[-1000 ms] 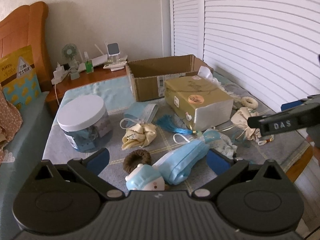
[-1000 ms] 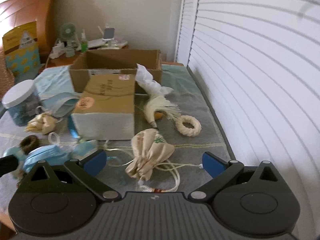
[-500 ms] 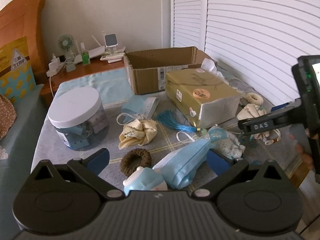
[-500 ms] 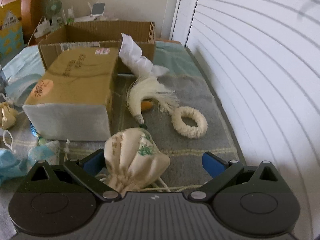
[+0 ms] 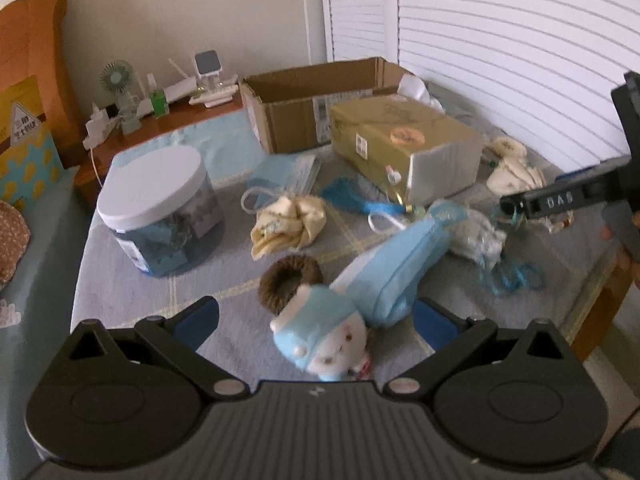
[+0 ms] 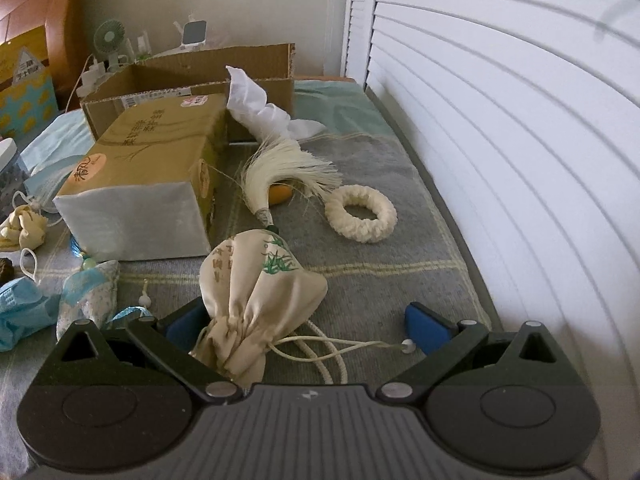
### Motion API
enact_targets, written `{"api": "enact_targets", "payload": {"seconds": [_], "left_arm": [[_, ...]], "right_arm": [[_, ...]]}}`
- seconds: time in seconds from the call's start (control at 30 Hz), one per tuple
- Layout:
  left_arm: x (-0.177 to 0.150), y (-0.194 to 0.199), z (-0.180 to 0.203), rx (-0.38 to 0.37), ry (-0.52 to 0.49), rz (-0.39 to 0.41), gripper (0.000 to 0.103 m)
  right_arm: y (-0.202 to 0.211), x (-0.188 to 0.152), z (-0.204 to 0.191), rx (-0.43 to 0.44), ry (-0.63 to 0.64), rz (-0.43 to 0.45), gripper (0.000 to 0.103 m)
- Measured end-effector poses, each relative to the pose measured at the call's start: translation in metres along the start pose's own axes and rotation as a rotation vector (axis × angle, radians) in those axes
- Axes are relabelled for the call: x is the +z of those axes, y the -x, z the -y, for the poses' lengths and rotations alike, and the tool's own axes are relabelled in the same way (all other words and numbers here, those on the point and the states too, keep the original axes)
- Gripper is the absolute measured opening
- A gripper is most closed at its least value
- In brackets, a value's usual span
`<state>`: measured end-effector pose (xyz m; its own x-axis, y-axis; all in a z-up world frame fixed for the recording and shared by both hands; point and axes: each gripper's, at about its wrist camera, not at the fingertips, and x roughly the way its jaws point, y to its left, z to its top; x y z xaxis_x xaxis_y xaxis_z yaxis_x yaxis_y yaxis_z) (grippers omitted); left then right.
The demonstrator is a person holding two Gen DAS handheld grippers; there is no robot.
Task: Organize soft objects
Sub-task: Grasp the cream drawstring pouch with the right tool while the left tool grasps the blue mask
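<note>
Blue plush doll now between left gripper fingers, closer than before

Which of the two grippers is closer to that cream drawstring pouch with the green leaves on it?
Right. The right gripper is open around the pouch, whose gathered neck lies between its fingers. The left gripper is farther off, open over the blue plush toy.
</note>
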<state>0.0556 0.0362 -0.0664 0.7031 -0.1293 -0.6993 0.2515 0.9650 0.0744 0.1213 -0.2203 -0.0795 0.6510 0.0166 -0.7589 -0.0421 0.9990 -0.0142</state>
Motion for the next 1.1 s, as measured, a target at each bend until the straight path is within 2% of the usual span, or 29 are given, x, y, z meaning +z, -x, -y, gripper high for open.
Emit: {"api": "enact_targets", "payload": {"seconds": [0.13, 0.27, 0.43, 0.7, 0.77, 0.97, 1.03, 1.1], "left_arm": [[-0.008, -0.002, -0.003, -0.015, 0.007, -0.016, 0.098], [-0.012, -0.001, -0.005, -0.038, -0.001, -0.012, 0.081], [-0.012, -0.004, -0.008, -0.048, -0.009, -0.004, 0.068], [-0.013, -0.005, -0.008, -0.067, -0.022, -0.012, 0.068], [-0.013, -0.002, -0.009, -0.065, -0.024, -0.011, 0.068], [-0.008, 0.011, -0.010, -0.075, -0.045, 0.007, 0.068], [-0.004, 0.014, -0.009, -0.091, -0.052, 0.018, 0.068], [0.000, 0.015, -0.007, -0.103, -0.068, 0.025, 0.068]], "right_arm": [[0.000, -0.001, 0.000, -0.003, -0.005, 0.003, 0.103], [0.001, -0.003, 0.000, -0.003, -0.005, 0.012, 0.103], [0.002, -0.004, 0.000, -0.002, -0.003, 0.018, 0.103], [0.004, 0.003, -0.009, -0.025, 0.048, 0.002, 0.101], [0.006, 0.004, -0.013, -0.014, 0.060, 0.005, 0.099], [0.010, 0.009, -0.022, 0.006, 0.100, 0.009, 0.077], [0.010, 0.009, -0.024, 0.015, 0.112, 0.006, 0.065], [0.012, 0.009, -0.025, 0.015, 0.122, 0.009, 0.063]]}}
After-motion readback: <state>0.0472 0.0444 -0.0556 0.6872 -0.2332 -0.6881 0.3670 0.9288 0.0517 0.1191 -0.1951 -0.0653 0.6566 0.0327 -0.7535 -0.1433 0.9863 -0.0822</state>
